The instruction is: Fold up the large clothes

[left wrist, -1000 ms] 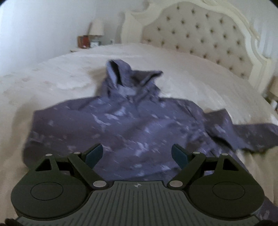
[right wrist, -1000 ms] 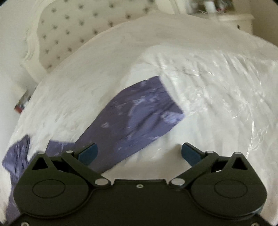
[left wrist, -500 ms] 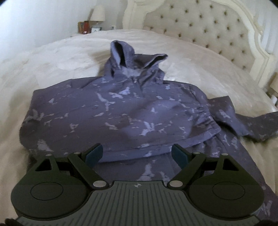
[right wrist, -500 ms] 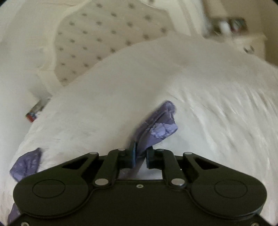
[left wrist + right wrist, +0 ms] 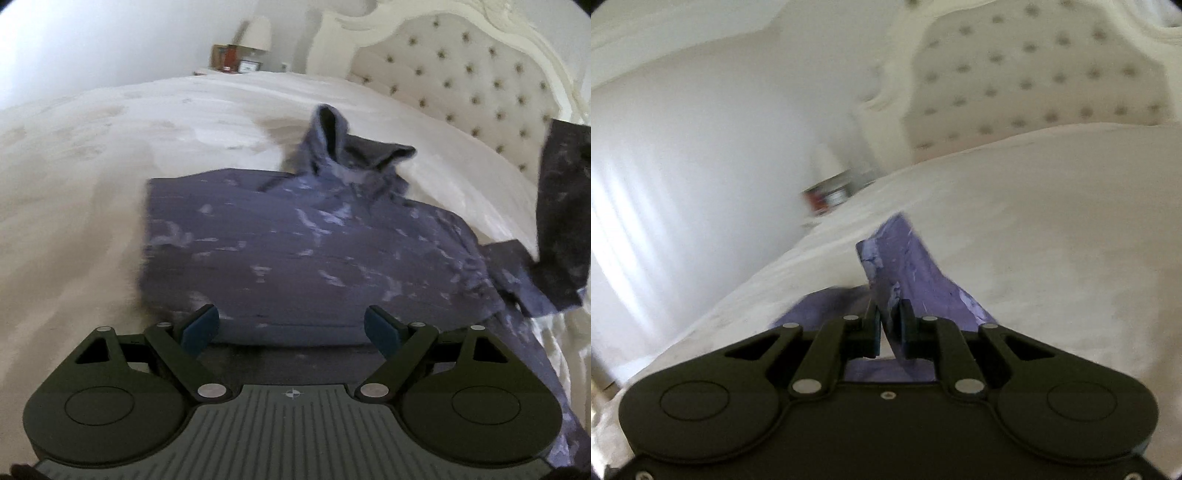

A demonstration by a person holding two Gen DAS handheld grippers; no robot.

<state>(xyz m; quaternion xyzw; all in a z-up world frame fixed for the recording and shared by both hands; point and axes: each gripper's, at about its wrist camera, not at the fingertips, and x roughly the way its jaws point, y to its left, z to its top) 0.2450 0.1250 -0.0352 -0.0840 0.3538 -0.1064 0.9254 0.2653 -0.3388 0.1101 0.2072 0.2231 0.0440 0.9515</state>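
A purple-blue hoodie (image 5: 295, 251) with pale marbling lies flat on the white bed (image 5: 110, 155), hood (image 5: 343, 147) toward the headboard. Its left side is folded in, leaving a straight edge. My left gripper (image 5: 291, 326) hovers open above the hem, nothing between its fingers. My right gripper (image 5: 889, 325) is shut on the cuff end of the hoodie's sleeve (image 5: 886, 269), lifted off the bed. In the left wrist view that raised sleeve (image 5: 561, 221) hangs in the air at the right edge.
A tufted cream headboard (image 5: 480, 81) stands behind the bed. A nightstand with a lamp (image 5: 256, 35) and small boxes (image 5: 225, 57) sits in the far left corner. White bedding (image 5: 1052, 221) spreads on all sides of the hoodie.
The right gripper closed on the sleeve's cuff and lifted it up off the bed, swinging toward the hoodie's body. The left gripper shifted sideways along the hem, staying open.
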